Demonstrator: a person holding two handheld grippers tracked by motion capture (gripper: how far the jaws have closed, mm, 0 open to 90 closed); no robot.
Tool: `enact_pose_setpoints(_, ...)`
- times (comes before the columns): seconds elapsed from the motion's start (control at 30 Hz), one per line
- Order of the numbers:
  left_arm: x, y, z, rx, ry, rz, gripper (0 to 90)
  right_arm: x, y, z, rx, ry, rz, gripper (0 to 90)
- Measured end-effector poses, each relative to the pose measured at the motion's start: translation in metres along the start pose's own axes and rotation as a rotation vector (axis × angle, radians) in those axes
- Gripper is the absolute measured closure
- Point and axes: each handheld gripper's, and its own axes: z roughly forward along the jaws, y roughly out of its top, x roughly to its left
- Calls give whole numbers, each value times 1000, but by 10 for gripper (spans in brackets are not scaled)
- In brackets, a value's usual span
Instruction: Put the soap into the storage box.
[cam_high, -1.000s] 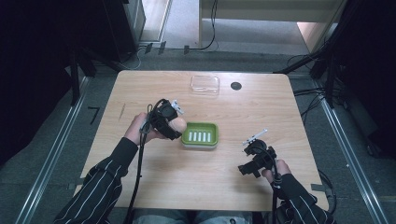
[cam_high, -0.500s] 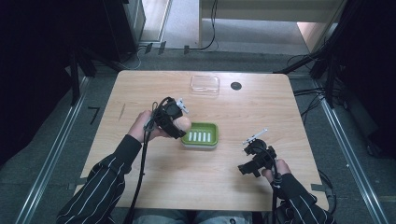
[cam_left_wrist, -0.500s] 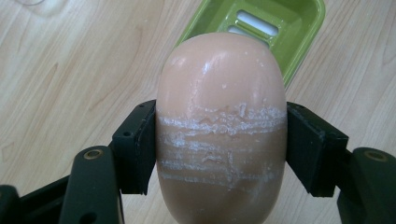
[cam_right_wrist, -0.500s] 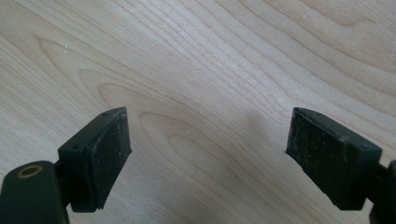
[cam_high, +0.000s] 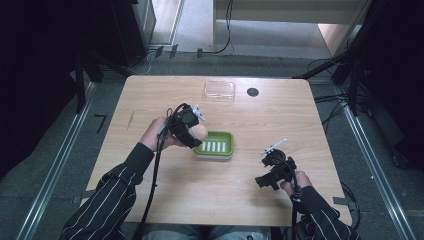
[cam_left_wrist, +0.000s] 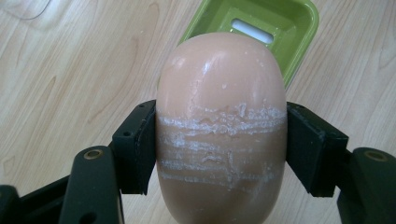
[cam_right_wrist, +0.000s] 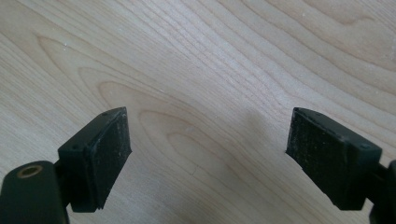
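Clamping the peach soap bar (cam_left_wrist: 221, 135), my left tool (cam_high: 192, 131) has carried it closer to the green soap dish (cam_high: 216, 145)'s left rim; my right tool (cam_right_wrist: 208, 154) rests open above the counter (cam_high: 300, 120), unmoved.

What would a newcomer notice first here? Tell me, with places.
The peach soap bar, scored with white scrape marks, is clamped in the left tongs just above the left edge of the green soap dish at mid-table. The right tongs hang open over bare wood near the table's front right.
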Motion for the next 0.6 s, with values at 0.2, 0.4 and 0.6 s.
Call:
enact_pose_setpoints(0.2, 0, 4, 0, -12, -7, 5, 338, 0, 0, 1, 1, 1, -3, 141)
enact_pose_setpoints(0.4, 1, 5, -1, -14, -4, 14, 338, 0, 0, 1, 2, 1, -5, 141)
enact_pose_setpoints(0.6, 0, 7, -1, -19, -8, 25, 338, 0, 0, 1, 3, 2, -5, 141)
